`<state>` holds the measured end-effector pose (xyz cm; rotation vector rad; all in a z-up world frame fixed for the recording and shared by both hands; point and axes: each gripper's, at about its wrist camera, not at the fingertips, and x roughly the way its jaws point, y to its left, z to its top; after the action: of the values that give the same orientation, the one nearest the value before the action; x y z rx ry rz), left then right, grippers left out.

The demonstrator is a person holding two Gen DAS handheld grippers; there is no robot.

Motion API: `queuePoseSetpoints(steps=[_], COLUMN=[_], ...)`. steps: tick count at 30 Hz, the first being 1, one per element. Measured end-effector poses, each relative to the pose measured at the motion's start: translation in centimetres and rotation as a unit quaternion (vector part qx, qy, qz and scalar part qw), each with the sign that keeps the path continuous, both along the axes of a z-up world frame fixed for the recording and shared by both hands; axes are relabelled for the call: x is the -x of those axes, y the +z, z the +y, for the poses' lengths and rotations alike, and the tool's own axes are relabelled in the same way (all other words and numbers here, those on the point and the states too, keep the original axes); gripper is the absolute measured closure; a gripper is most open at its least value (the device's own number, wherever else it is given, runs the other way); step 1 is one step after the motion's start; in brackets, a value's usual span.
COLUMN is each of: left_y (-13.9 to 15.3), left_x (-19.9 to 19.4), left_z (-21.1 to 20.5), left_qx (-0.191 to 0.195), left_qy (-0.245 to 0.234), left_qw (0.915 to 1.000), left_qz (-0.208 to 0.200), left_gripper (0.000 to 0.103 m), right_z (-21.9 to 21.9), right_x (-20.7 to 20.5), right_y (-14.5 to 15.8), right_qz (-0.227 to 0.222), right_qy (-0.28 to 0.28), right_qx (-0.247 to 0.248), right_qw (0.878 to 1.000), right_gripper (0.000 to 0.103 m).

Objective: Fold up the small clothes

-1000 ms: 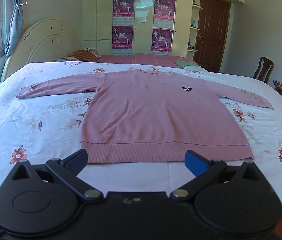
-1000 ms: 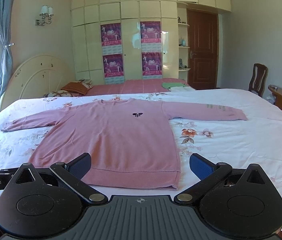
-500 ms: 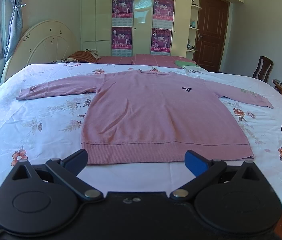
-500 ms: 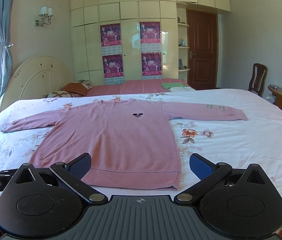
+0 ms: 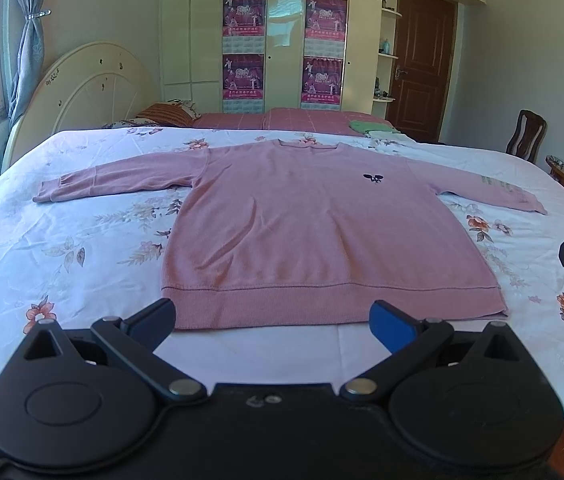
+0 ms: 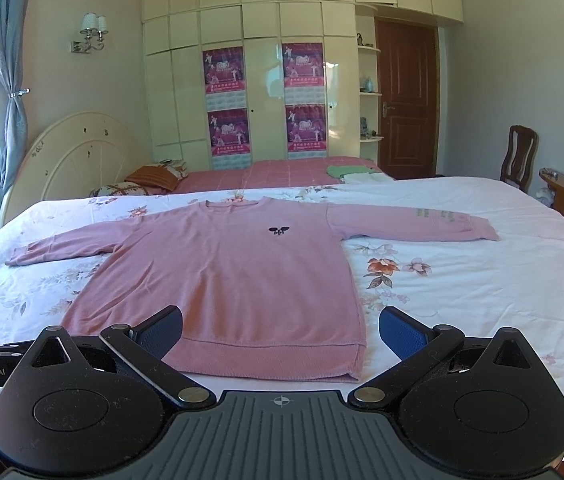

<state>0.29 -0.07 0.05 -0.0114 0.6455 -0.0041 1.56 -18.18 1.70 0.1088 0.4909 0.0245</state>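
Sweater: pink, long-sleeved, lying flat and face up on the bed, small dark logo showing on the chest.
Why flat: body smoothed and both sleeves stretched out sideways, which looks like the ready layout for a first fold; no fold made yet.
Pointing: collar toward the far headboard side, hem toward the grippers.
Long axis: sleeve tip to sleeve tip, running left to right across the bed; the body's own axis runs from the hem away to the collar.
Left sleeve: straight out, cuff well apart from the body.
Right sleeve: straight out, green lettering near the cuff.
Left gripper: fingers spread wide, holding nothing, hovering just short of the hem, toward the left hem corner.
Right gripper: fingers spread wide, empty, hovering over the hem near the right hem corner.
Why held so: both face along the sweater from the hem end, each by its own corner, likely set for a two-handed pinch of the hem or a reach to the sleeves.
Contact: neither gripper appears to touch cloth.
Risk: soft knit may bunch if only one layer is pinched.
Beyond: folded green cloth at the far edge, well apart.
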Motion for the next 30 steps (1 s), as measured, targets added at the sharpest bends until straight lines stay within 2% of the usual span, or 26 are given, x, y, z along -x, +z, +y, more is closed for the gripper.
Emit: queuePoseSetpoints(steps=[20,28,30], left_y=[0.2,-0.1,-0.2], left_x=[0.2,-0.8,-1.3], left_z=[-0.5,-1.0,-1.1], left_qx=[-0.004,0.021,0.030], left_qy=[-0.004,0.007,-0.005], left_qw=[1.0000,0.9998,0.9995], left_qz=[-0.002,0.001,0.003], left_gripper=[0.000,0.000,0.000], right_z=[-0.4,-1.5,-1.9], right_x=[-0.2,0.0,-0.1], right_y=[-0.1,-0.6,-0.5], right_qz=[0.003,0.008,0.007], right_qy=[-0.001,-0.010,-0.016], right_qx=[-0.010,-0.012,-0.010], right_qw=[1.000,1.000,1.000], right_gripper=[0.000,0.000,0.000])
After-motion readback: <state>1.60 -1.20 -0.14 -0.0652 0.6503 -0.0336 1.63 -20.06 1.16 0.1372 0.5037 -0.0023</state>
